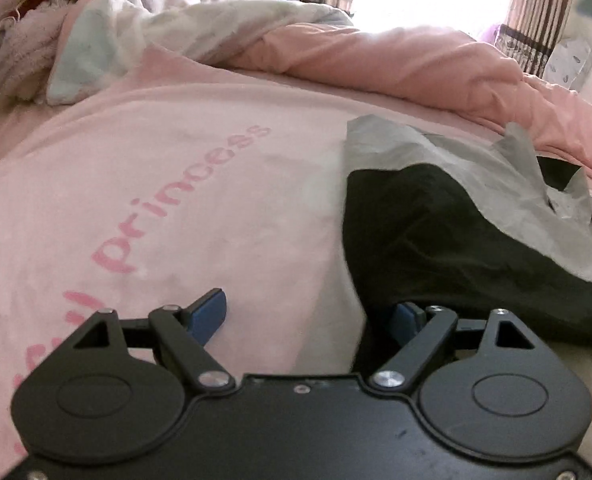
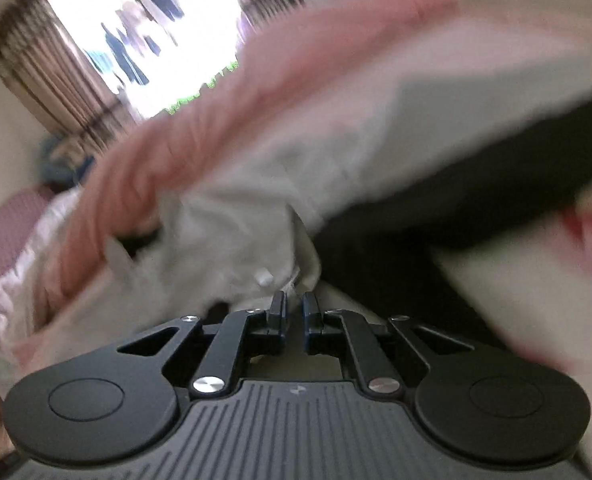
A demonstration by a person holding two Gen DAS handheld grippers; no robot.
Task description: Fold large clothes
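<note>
Little folding is judged done. The black and grey garment lies rumpled on the bed at 3 o'clock. The left gripper is spread wide at its edge; the right gripper is pinched on grey cloth.

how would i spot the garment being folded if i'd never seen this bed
Start from the pink sheet with "princess" printed on it. To its right, before the bunched pink duvet, lies the garment. It is the only black piece, with pale grey lining turned out along its edge.
</note>
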